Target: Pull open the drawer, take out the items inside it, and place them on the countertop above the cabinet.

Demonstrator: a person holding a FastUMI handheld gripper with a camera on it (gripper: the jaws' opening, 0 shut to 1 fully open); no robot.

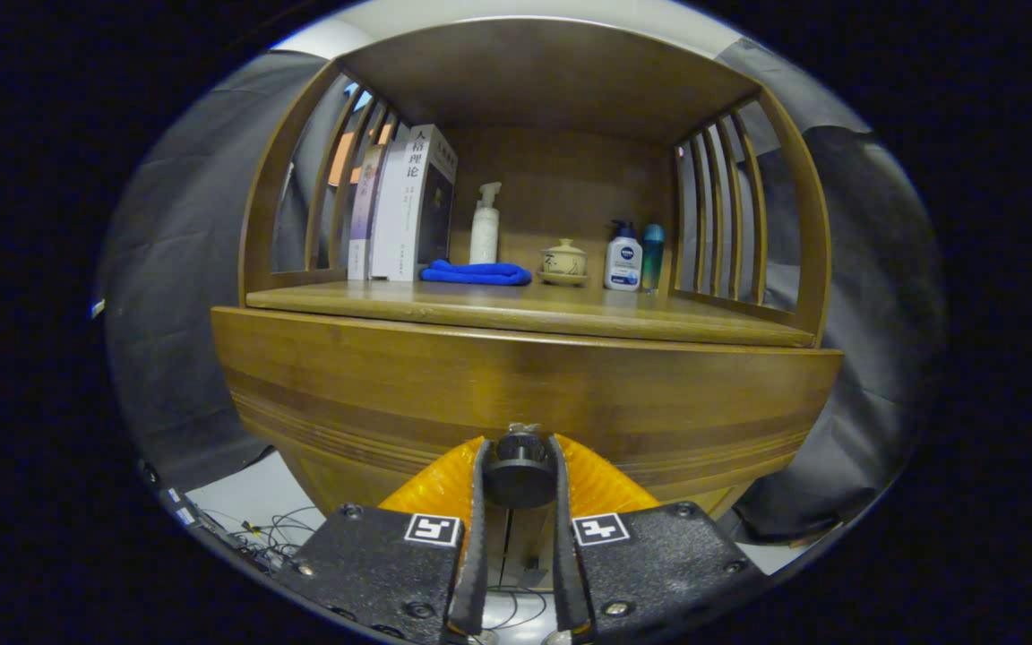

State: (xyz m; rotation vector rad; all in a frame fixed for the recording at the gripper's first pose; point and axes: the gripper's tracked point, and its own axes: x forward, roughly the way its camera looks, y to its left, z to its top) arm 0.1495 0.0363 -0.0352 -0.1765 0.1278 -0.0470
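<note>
A wooden cabinet fills the view, its drawer front (525, 385) curving across just ahead of me. A dark round knob (519, 470) sticks out of the drawer's lower middle. My gripper (519, 461) is shut on this knob, one finger pressing on each side of it. The drawer's inside is hidden. Above the drawer lies the countertop (570, 313), a wooden shelf under a roofed frame with slatted sides.
On the countertop stand books (404, 206) at the left, a folded blue cloth (476, 272), a white pump bottle (485, 224), a small lidded ceramic cup (563, 260), a white lotion bottle (623, 258) and a teal bottle (652, 255). Cables (274, 533) lie on the floor at lower left.
</note>
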